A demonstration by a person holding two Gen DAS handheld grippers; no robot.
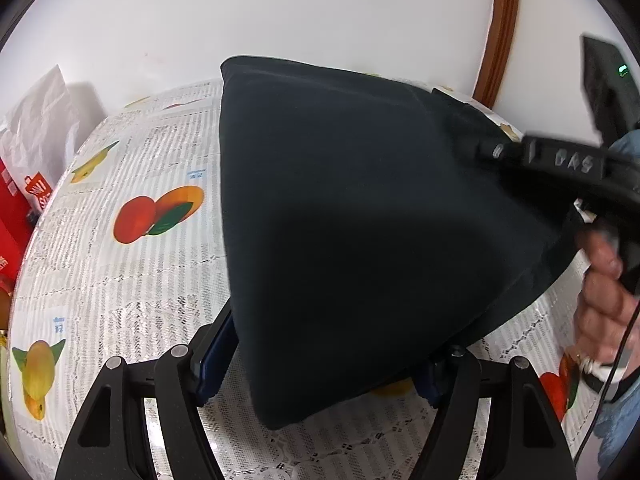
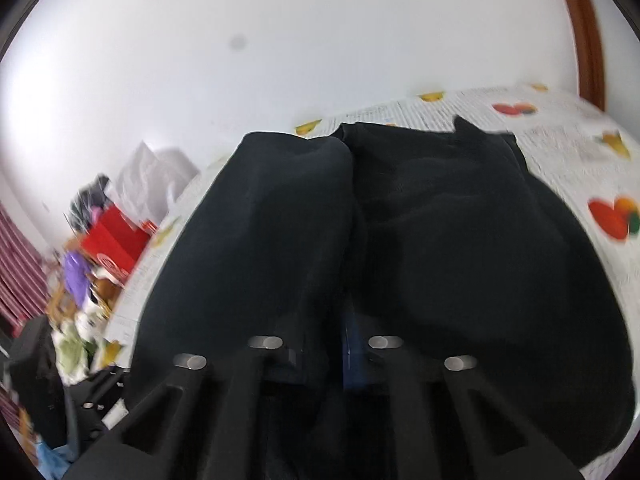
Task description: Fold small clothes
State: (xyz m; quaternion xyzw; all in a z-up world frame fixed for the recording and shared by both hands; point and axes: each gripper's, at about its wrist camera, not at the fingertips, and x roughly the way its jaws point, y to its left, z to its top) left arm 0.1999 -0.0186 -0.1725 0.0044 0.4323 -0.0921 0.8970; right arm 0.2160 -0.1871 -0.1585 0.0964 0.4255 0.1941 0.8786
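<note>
1. Your left gripper (image 1: 316, 368) has its blue pads spread wide either side of the dark garment (image 1: 360, 232). The cloth bulges between them, and whether either pad is pressing on it cannot be told.
2. Your right gripper (image 2: 326, 344) is blurred in its own view. Its jaws look drawn close together with cloth bunched in the gap, seemingly pinching the garment (image 2: 360, 260), though the fold hides the contact.
3. In the left view the right gripper (image 1: 472, 144) reaches in from the right and meets the garment's far upper edge.
4. The garment drapes from that raised edge down onto the fruit-print tablecloth (image 1: 132, 280), its lower corner near you.
5. The step appears to be carrying one edge over to make a fold. To do it well, keep both held corners level and the edge taut between them, lay it square on the opposite edge, and release only once the cloth lies flat.
6. Count: one garment, two grippers, one table. A red box (image 1: 16, 216) and white paper (image 1: 40, 120) sit at the table's left end.
</note>
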